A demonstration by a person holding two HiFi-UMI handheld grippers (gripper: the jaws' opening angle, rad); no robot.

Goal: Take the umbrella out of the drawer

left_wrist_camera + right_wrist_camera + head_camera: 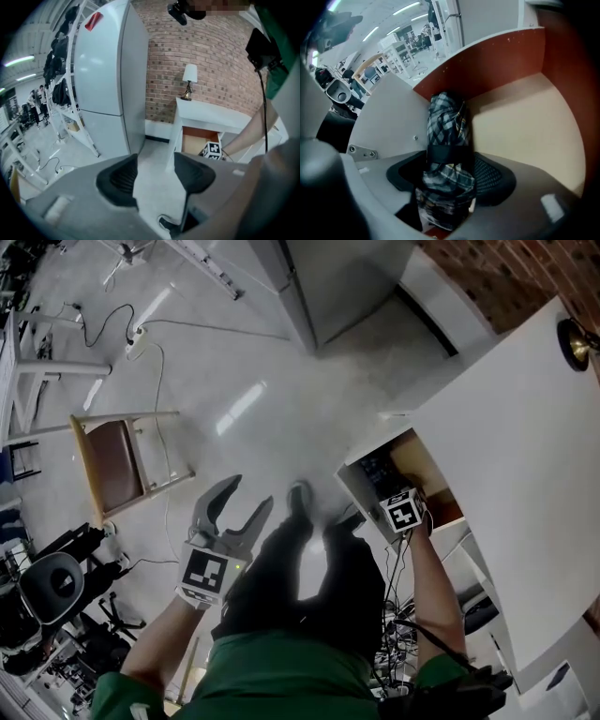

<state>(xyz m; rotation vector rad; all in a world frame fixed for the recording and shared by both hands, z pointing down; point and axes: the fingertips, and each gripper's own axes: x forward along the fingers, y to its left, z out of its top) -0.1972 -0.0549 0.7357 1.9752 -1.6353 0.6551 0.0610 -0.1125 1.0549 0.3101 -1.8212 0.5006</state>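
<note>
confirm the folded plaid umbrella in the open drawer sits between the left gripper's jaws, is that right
Wrong gripper. The folded plaid umbrella in the open drawer sits between the jaws of the right gripper, as the right gripper view shows; the left gripper has nothing between its jaws.

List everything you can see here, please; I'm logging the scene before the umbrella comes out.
umbrella: 1, dark plaid, folded in the drawer's left corner
drawer: 1, brown inside, pulled open
cabinet: 1, white, holds the drawer
lamp: 1, white shade, on the cabinet
fridge: 1, pale grey, beside the cabinet
folding chair: 1, wood with brown seat, on the floor
left tongs: 1, grey, open, empty, over the floor
right tongs: 1, grey, open, astride the umbrella
</note>
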